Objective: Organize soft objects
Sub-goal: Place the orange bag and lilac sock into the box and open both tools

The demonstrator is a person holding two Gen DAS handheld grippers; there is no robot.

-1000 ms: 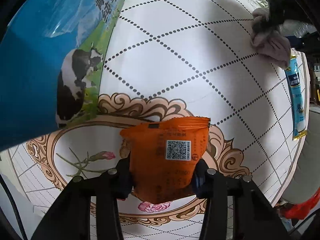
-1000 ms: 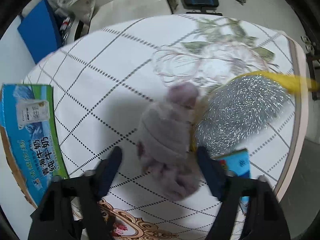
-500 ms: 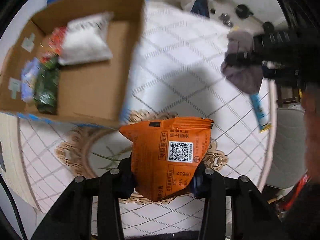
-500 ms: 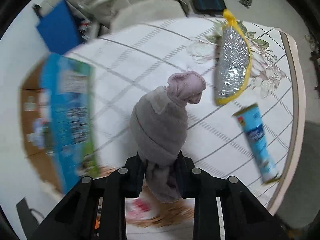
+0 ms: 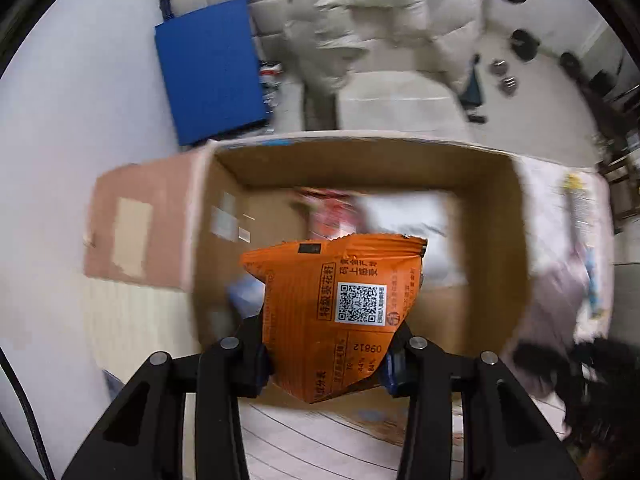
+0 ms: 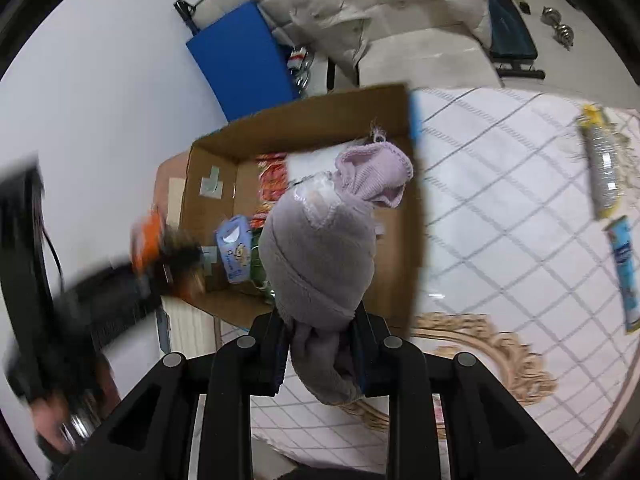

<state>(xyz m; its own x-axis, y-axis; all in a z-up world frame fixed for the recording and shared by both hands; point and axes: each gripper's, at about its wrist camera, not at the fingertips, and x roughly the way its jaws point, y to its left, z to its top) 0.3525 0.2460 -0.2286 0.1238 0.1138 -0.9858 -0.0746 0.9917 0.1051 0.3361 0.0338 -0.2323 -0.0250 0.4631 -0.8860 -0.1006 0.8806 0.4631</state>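
My left gripper (image 5: 326,354) is shut on an orange snack packet (image 5: 340,304) and holds it over the near edge of the open cardboard box (image 5: 516,240). My right gripper (image 6: 320,350) is shut on a rolled grey and lilac sock bundle (image 6: 324,248), held above the box (image 6: 304,120) on its right side. Inside the box lie a white pouch (image 5: 408,212), red snack packs (image 6: 270,184) and a blue tissue pack (image 6: 234,248). The left gripper with the orange packet shows blurred at the left of the right wrist view (image 6: 148,244).
The box stands at the left end of a white table with a dotted diamond cloth (image 6: 500,208). A silver and yellow pack (image 6: 602,168) and a blue tube (image 6: 624,272) lie at the far right. A blue board (image 5: 208,68) and a white sofa (image 5: 384,32) stand behind.
Both grippers have risen and swung left from over the table to above the box. The right gripper closed on the sock bundle and lifted it. The orange packet stays held.
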